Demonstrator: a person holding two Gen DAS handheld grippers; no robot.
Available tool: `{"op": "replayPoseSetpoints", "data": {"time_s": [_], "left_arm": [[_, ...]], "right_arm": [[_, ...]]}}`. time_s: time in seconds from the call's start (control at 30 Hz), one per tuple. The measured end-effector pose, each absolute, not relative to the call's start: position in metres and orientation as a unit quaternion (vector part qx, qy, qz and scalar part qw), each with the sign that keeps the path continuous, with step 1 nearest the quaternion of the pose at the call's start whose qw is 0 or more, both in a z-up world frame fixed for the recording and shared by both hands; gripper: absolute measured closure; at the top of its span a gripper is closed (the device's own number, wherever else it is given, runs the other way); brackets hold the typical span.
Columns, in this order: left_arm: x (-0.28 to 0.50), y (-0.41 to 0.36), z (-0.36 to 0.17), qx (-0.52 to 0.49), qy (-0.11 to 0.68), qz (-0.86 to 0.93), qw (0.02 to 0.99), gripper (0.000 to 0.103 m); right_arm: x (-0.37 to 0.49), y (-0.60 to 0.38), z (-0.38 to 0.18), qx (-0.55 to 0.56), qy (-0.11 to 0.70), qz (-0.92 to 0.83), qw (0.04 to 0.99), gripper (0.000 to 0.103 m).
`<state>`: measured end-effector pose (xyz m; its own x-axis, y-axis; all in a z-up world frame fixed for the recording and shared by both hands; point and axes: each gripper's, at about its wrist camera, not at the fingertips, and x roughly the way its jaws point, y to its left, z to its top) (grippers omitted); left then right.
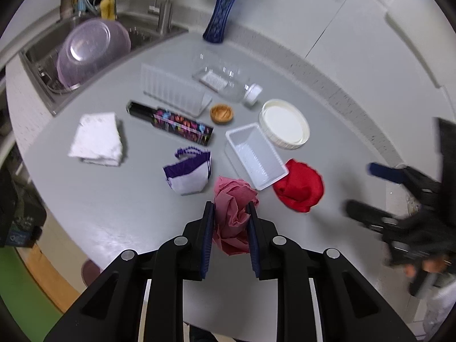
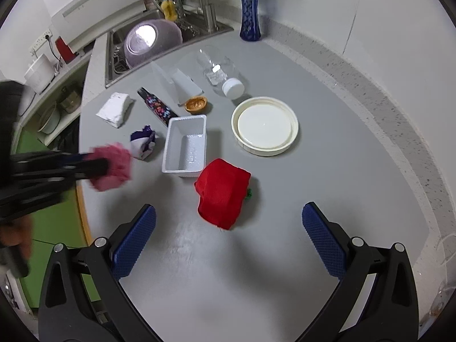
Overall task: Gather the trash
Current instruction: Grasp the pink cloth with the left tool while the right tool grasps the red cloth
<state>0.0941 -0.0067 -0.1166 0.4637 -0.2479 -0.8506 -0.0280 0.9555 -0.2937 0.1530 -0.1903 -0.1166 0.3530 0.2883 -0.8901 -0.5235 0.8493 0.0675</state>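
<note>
From the left wrist view, the left hand-held gripper (image 1: 230,209) is clamped narrow on a crumpled pink paper wad (image 1: 233,219) at the near middle of the grey table (image 1: 114,208). The wad bulges out past the pads, so a loose fold could probably tear away or slip free when lifted. Just beyond it, the white plastic tray (image 1: 255,158) looks empty, with a red cloth (image 1: 299,189) touching its near right corner; farther off, a clear jar (image 1: 225,81) lies on its side, seemingly empty, beside a cream lid (image 1: 285,124). From the right wrist view, the right hand-held gripper (image 2: 229,228) is spread wide and holds nothing, hovering near the red cloth (image 2: 222,193). Descending carelessly, it might nudge the tray (image 2: 186,145) or grab the cloth rather than trash.
</note>
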Motion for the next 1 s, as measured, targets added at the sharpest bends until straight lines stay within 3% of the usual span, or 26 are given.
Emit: {"op": "replayPoseSetpoints", "data": {"time_s": [0.23,0.3,0.37,0.4,0.43,0.57,0.67,1.0], "left_arm": [[0.081,-0.001,-0.085,-0.121,0.485,-0.060,0.864,0.081],[0.078,0.001,-0.082,-0.121,0.482,-0.057,0.866,0.081],[0.074,0.004,-0.080,-0.121,0.479,-0.055,0.868,0.081],[0.072,0.005,-0.080,-0.121,0.478,-0.054,0.868,0.081],[0.071,0.006,-0.080,-0.122,0.478,-0.054,0.868,0.081],[0.062,0.012,-0.077,-0.127,0.473,-0.049,0.871,0.081],[0.050,0.018,-0.072,-0.132,0.464,-0.046,0.875,0.081],[-0.028,0.090,-0.052,-0.167,0.433,0.029,0.885,0.081]], "right_arm": [[0.175,-0.167,-0.163,-0.133,0.548,0.246,0.788,0.003],[0.177,-0.163,-0.170,-0.136,0.553,0.247,0.784,0.009],[0.178,-0.160,-0.176,-0.138,0.556,0.249,0.781,0.036],[0.178,-0.160,-0.177,-0.138,0.557,0.251,0.779,0.042],[0.179,-0.158,-0.180,-0.140,0.559,0.254,0.777,0.059],[0.171,-0.160,-0.172,-0.139,0.546,0.262,0.783,0.082],[0.160,-0.164,-0.151,-0.141,0.528,0.269,0.793,0.088],[0.097,-0.094,-0.072,-0.170,0.453,0.371,0.793,0.089]]}}
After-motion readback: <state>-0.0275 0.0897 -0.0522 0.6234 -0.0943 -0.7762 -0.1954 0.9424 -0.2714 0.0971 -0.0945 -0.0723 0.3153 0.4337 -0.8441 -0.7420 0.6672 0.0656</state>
